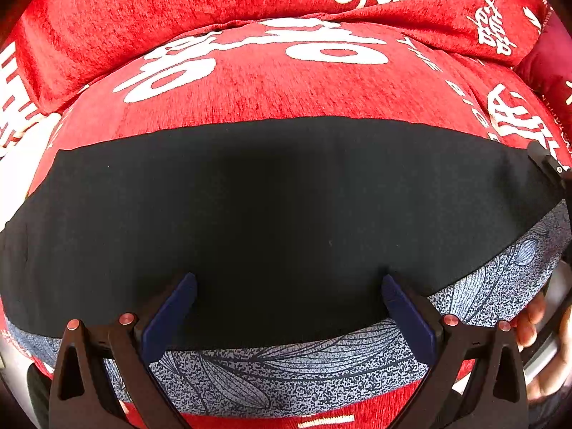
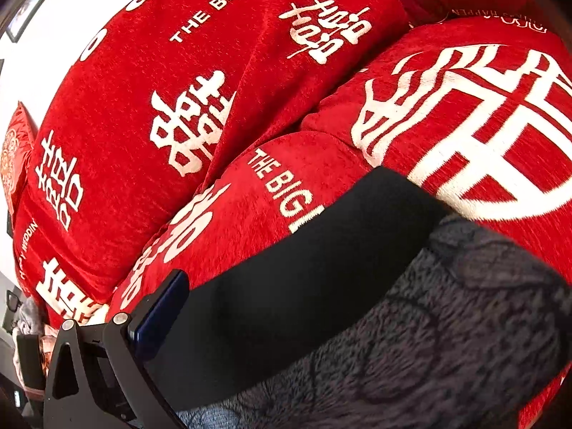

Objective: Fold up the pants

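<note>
On the red sofa seat (image 1: 271, 82), in the left wrist view, the pants (image 1: 271, 207) lay spread as a broad black band with a blue-grey leaf-print strip along the near edge. The left gripper (image 1: 287, 296) stood wide, its blue pads either side of the near black edge and gripping nothing. To fold well from here, the judgement was that this gripper should close on the near edge through every layer, then carry it level toward the far edge so the two hems met squarely. The cloth looked flat, smooth and free of creases across its middle. At the far right edge a black tip of the right gripper (image 1: 548, 166) sat at the cloth's corner.

In the right wrist view, the pants (image 2: 304, 286) ran diagonally across the cushion, black beside the grey print, blurred at the lower right. Only one finger (image 2: 161, 314) of the right gripper showed, resting against the black edge; whether it was gripping could not be told.
</note>
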Action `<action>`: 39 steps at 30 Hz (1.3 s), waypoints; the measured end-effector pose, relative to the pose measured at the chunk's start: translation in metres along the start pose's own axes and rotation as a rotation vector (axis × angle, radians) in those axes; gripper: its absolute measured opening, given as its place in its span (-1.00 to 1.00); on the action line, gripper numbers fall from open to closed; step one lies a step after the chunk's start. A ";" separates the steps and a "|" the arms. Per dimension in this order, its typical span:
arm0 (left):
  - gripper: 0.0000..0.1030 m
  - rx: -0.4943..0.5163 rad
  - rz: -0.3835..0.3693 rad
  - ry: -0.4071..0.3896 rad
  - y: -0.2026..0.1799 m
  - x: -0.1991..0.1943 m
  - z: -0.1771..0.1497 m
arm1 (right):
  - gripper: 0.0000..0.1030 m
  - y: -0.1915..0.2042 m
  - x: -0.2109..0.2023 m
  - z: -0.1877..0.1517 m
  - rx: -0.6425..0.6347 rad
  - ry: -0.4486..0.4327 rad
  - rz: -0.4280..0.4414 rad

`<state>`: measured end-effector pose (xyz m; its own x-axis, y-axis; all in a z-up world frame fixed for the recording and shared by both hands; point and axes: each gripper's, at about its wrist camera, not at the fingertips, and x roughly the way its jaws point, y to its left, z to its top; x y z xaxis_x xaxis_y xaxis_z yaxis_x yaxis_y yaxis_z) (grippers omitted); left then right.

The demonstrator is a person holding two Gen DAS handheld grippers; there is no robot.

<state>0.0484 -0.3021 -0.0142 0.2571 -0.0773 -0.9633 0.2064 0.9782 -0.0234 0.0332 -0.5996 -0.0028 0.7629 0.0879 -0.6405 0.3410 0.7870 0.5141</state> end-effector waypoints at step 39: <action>1.00 -0.480 -0.156 -0.057 0.289 -0.050 -0.054 | -0.63 0.331 0.064 -0.250 -1.131 0.076 -0.402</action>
<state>0.0444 -0.0055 0.0128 0.3117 -0.2270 -0.9227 -0.2077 0.9313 -0.2992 0.0583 -0.1807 -0.0161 0.6656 -0.2805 -0.6916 -0.1571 0.8532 -0.4973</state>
